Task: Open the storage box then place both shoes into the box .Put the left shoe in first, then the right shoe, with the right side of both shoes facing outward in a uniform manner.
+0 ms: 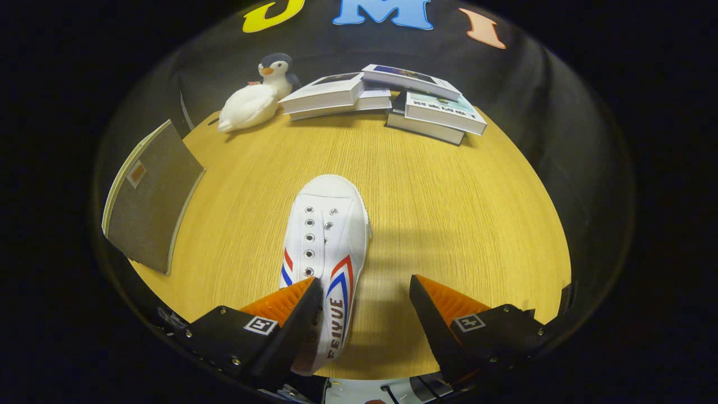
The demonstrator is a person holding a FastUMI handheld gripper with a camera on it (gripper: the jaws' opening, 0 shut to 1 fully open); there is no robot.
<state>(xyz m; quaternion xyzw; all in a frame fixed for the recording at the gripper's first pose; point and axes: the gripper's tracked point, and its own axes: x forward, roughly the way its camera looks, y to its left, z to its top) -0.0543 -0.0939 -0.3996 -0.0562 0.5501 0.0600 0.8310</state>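
Note:
A white canvas shoe with red and blue stripes lies on the wooden table, toe pointing away from me. My gripper is open above its heel end. The left finger overlaps the shoe's laced upper, and the right finger hangs over bare table to the shoe's right. The heel is hidden under the fingers. A grey fabric panel with a pale edge and a small tag, possibly the storage box or its lid, stands tilted to the left of the shoe.
A plush penguin lies at the far left of the table. Several stacked books sit along the far edge. Bare tabletop stretches to the right of the shoe.

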